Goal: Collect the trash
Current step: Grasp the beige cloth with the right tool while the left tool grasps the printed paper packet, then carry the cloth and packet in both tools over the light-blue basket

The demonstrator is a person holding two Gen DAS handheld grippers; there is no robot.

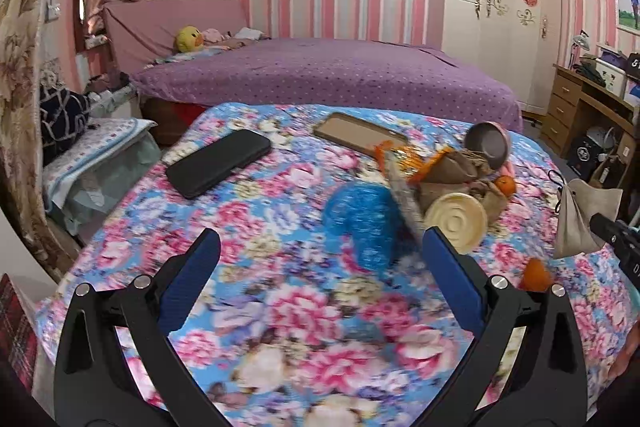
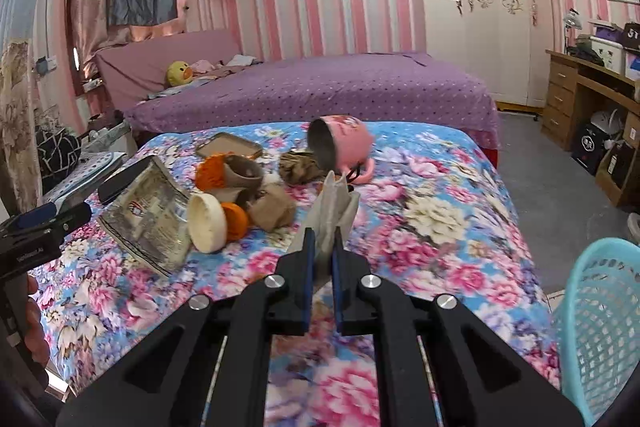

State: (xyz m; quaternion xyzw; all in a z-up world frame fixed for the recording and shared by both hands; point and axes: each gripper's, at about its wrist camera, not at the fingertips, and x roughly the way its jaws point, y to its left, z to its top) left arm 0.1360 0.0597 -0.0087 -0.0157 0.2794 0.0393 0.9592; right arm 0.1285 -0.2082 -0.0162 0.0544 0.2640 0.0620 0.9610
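the grey paper scrap (image 2: pixel 335 211) sits pinched between the blue pads of the right gripper (image 2: pixel 322 247), lifted clear of the floral bedspread (image 2: pixel 440 211). the left gripper (image 1: pixel 320 259) stands wide open and empty, left of the scrap, over the bedspread. beyond the scrap lie a tipped pink mug (image 2: pixel 344 143), a cream lid (image 2: pixel 206 223) and crumpled brown paper (image 2: pixel 274 213). a turquoise basket (image 2: pixel 600 327) stands right of the scrap.
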